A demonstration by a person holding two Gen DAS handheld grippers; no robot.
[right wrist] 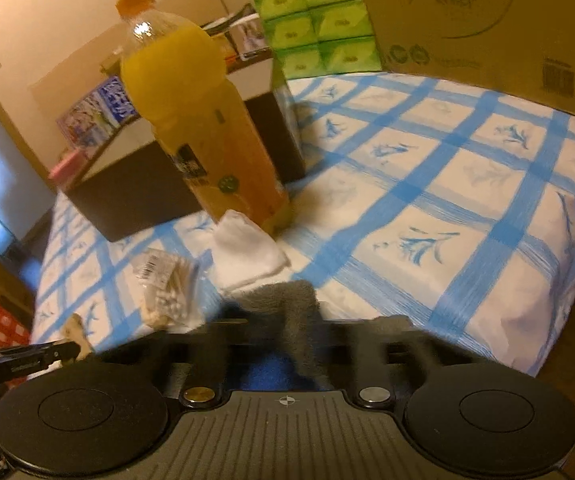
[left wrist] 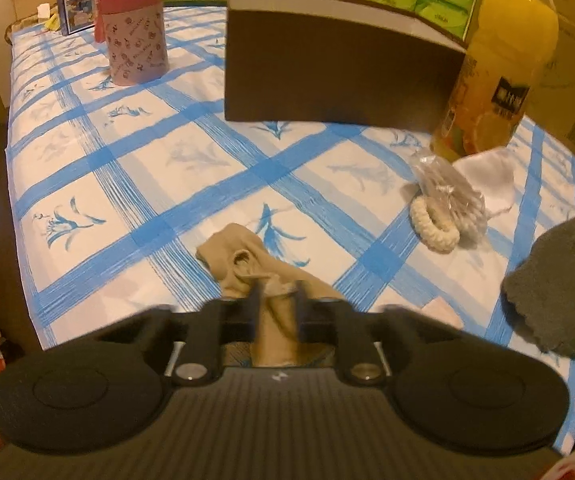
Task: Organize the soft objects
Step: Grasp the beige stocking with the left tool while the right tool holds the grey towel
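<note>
The left gripper (left wrist: 277, 300) is clamped on a beige stocking (left wrist: 247, 268) trailing onto the tablecloth (left wrist: 127, 152); the right gripper (right wrist: 287, 328) pinches a grey cloth (right wrist: 287, 300) near the table's front edge. Risk: the thin stocking may slip out, or the cloth may sweep the juice bottle (right wrist: 203, 128) standing close ahead and topple it.

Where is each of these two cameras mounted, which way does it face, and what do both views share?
Left wrist: on the left gripper, facing across the blue-checked tablecloth toward the brown box; its fingers pinch a beige stocking.
Right wrist: on the right gripper, facing the orange juice bottle; its fingers clamp a grey cloth, with the left gripper at lower left.
Shared: bottle, brown box, bagged cotton swabs, white cloth, green tissue packs.
</note>
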